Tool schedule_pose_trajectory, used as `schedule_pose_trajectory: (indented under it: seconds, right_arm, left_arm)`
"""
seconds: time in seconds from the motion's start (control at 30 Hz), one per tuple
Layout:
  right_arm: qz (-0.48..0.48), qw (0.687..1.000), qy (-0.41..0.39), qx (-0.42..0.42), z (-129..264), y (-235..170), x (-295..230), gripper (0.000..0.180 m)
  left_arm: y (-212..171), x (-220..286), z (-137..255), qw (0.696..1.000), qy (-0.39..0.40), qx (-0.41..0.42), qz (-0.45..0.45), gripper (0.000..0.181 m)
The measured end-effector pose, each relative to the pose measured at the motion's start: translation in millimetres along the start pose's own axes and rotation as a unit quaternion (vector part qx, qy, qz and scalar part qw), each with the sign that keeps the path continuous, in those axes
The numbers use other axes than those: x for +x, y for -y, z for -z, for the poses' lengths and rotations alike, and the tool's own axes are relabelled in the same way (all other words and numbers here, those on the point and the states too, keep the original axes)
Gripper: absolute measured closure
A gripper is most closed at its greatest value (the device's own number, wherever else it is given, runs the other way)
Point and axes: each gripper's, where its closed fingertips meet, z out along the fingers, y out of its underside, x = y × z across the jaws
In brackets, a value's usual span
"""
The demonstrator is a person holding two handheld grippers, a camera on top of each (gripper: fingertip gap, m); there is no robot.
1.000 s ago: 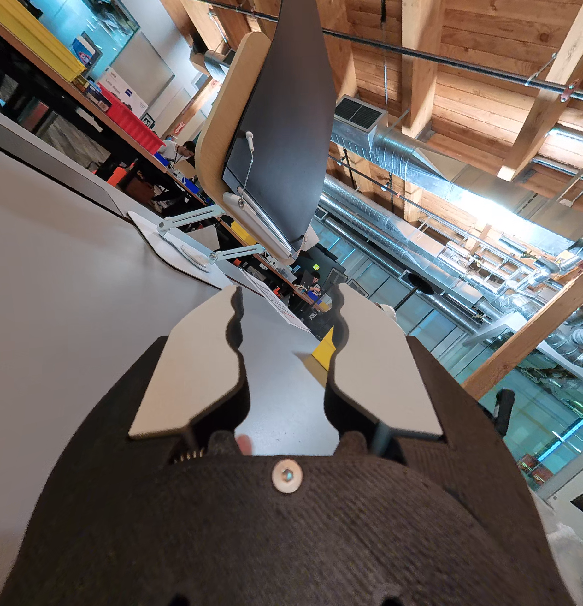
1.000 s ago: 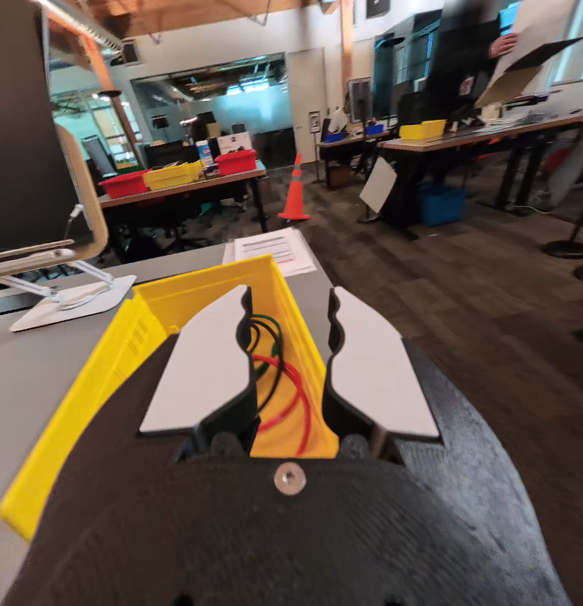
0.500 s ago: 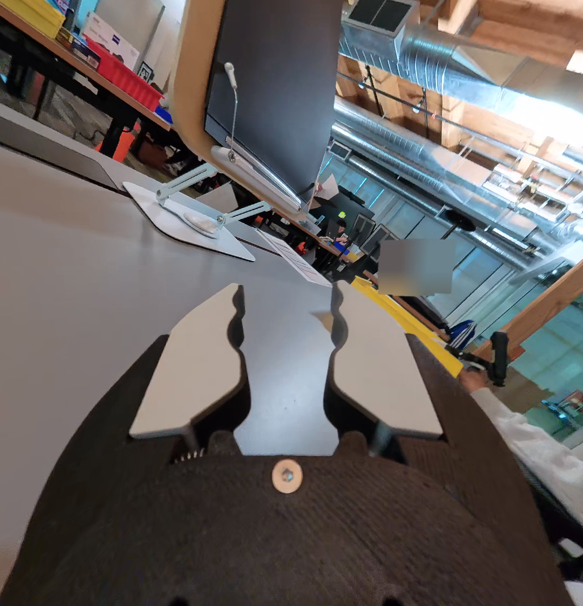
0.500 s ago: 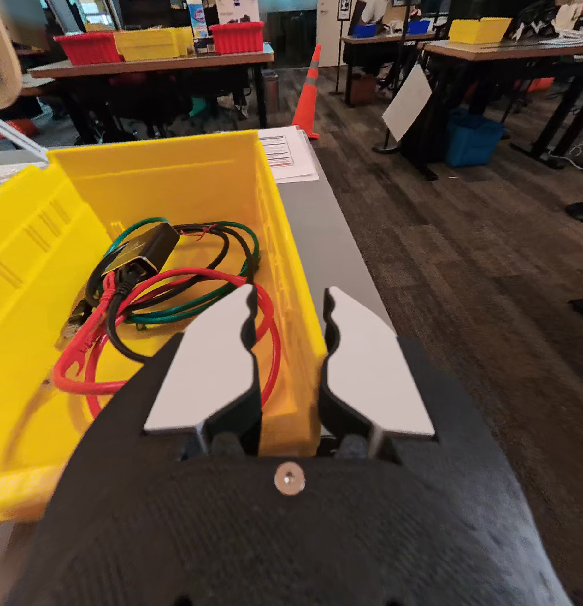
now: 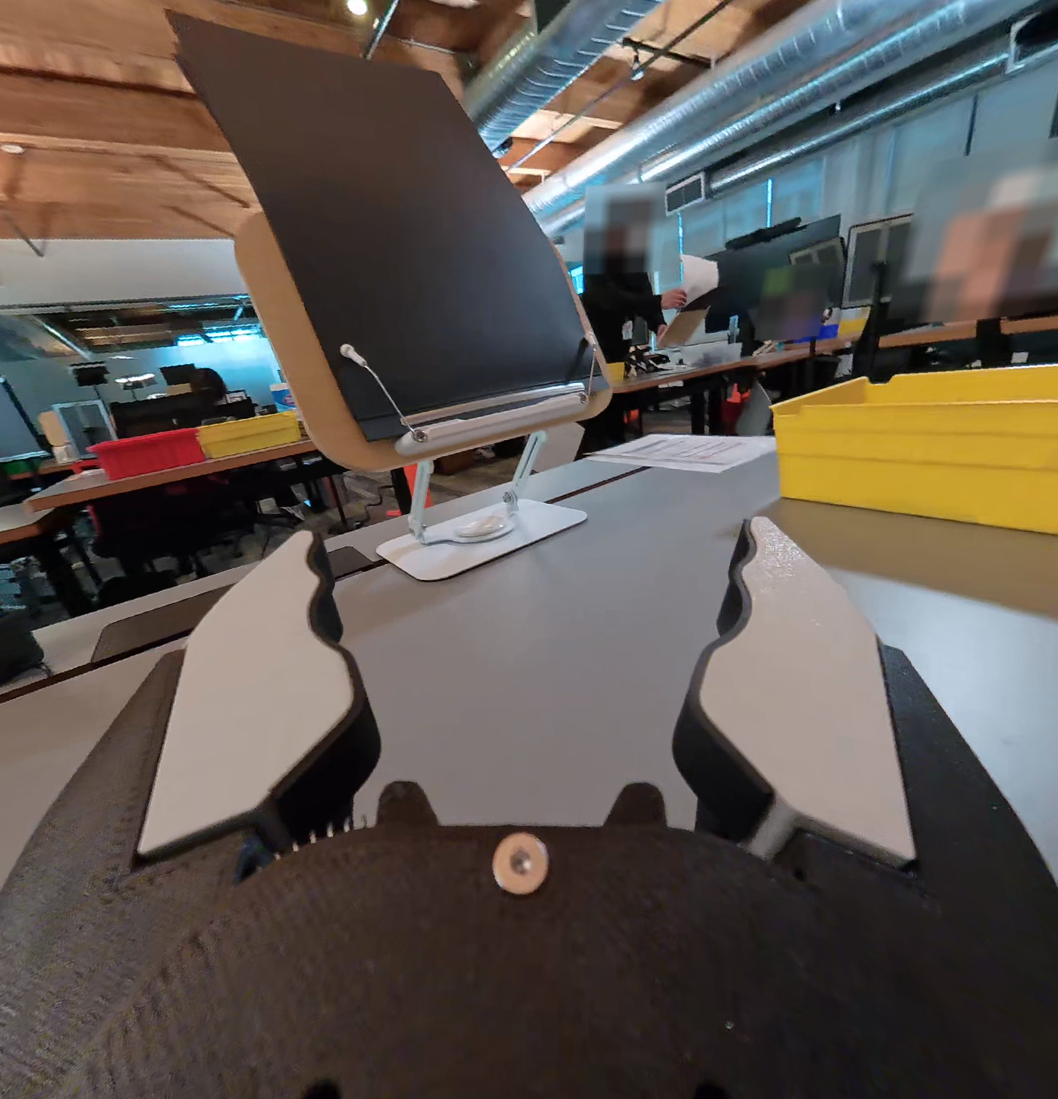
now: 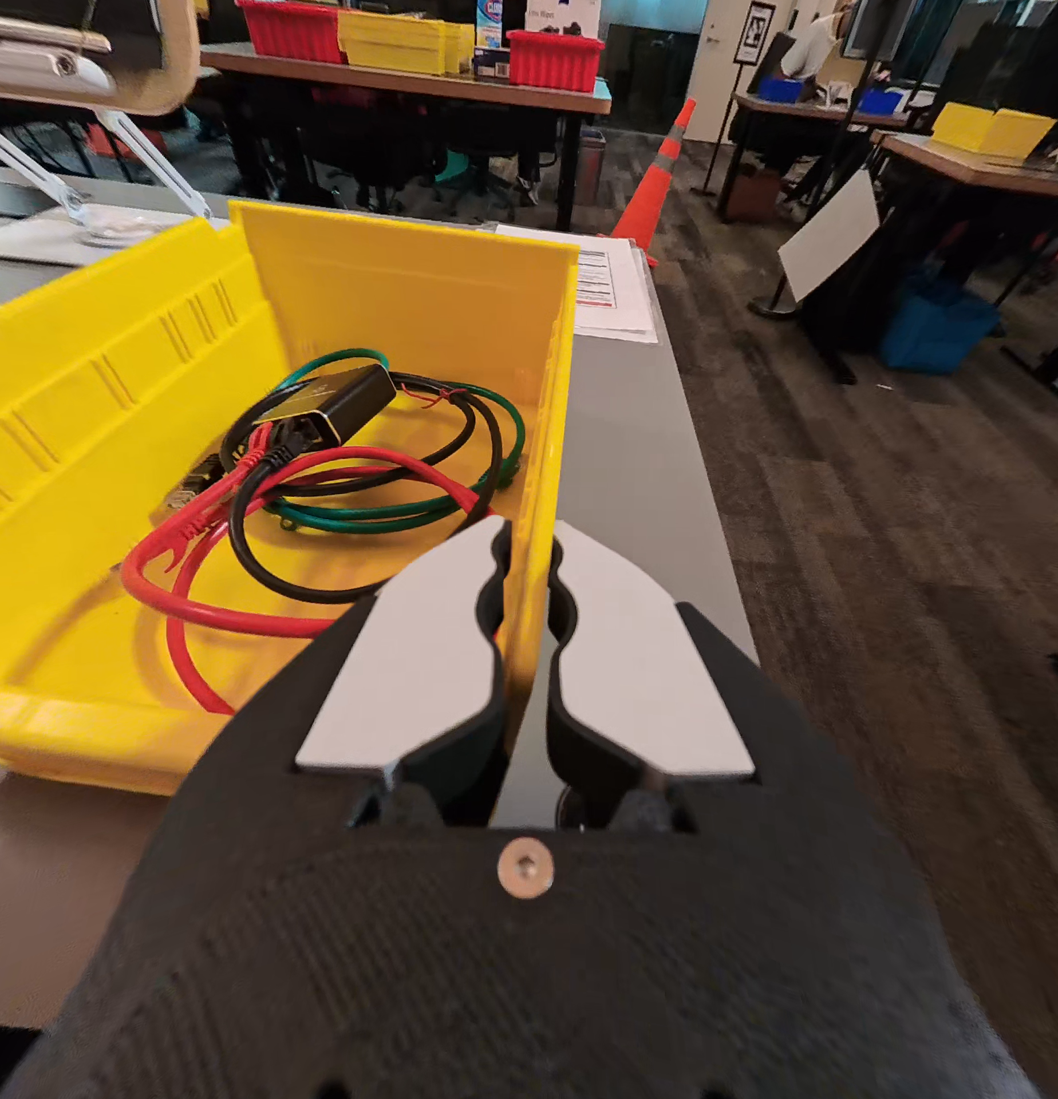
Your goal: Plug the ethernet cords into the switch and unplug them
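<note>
A yellow bin (image 6: 407, 297) stands on the grey table and holds a small black switch (image 6: 330, 404) with red (image 6: 217, 612), green (image 6: 396, 517) and black (image 6: 348, 589) ethernet cords coiled around it. The black cord's plug sits at the switch's port. My right gripper (image 6: 528, 535) is shut on the bin's right wall, one finger inside and one outside. My left gripper (image 5: 529, 547) is open wide and empty, low over the bare table, with the yellow bin (image 5: 931, 452) to its right.
A black board on a tilted stand (image 5: 419, 285) with a white base plate (image 5: 485, 535) stands ahead of the left gripper. Printed sheets (image 6: 610, 285) lie beyond the bin. The table's right edge drops to the floor; an orange cone (image 6: 651, 184) stands there.
My right gripper closed onto the bin's right wall. My left gripper tipped down and turned right from a ceiling view to level with the table, and opened wider.
</note>
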Motion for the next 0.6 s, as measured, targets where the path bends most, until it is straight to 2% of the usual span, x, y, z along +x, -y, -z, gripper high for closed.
schedule_pose_trajectory:
  seconds: [0.03,0.07,0.1,0.13,0.27,0.33,0.4,0.43,0.5,0.6]
  right_arm:
    - [-0.008,1.000,0.008,0.006,-2,1,-1,0.165]
    - [-0.016,1.000,0.010,0.018,-4,4,0,0.151]
    - [-0.021,0.999,0.010,0.031,-8,7,0,0.117]
    - [-0.025,0.999,0.016,0.030,-11,7,-2,0.105]
    - [-0.012,1.000,0.005,-0.012,-21,-4,-2,0.105]
    - [-0.008,0.998,-0.053,-0.030,-22,-10,13,0.109]
    - [0.011,0.994,-0.104,-0.044,-21,-14,24,0.123]
    - [0.023,0.992,-0.113,-0.044,-21,-14,24,0.132]
    - [0.034,0.993,-0.107,-0.048,-22,-13,18,0.145]
    - [0.002,0.996,-0.073,-0.050,-25,-14,10,0.156]
  left_arm:
    - [-2,1,0,1.000,-0.003,-0.004,0.005,0.054]
    - [-4,1,-1,1.000,-0.006,-0.010,0.011,0.055]
    - [-6,2,-2,1.000,-0.010,-0.016,0.015,0.058]
    - [-10,2,-2,0.999,-0.013,-0.026,0.016,0.064]
    - [-29,15,-3,0.995,-0.044,-0.089,-0.015,0.119]
    - [-33,22,-3,0.992,-0.048,-0.101,-0.058,0.150]
    - [-37,28,-2,0.987,-0.055,-0.113,-0.104,0.174]
    - [-40,31,-2,0.984,-0.061,-0.119,-0.118,0.180]
    - [-44,37,-3,0.980,-0.072,-0.130,-0.131,0.180]
    - [-44,42,-3,0.980,-0.081,-0.136,-0.121,0.179]
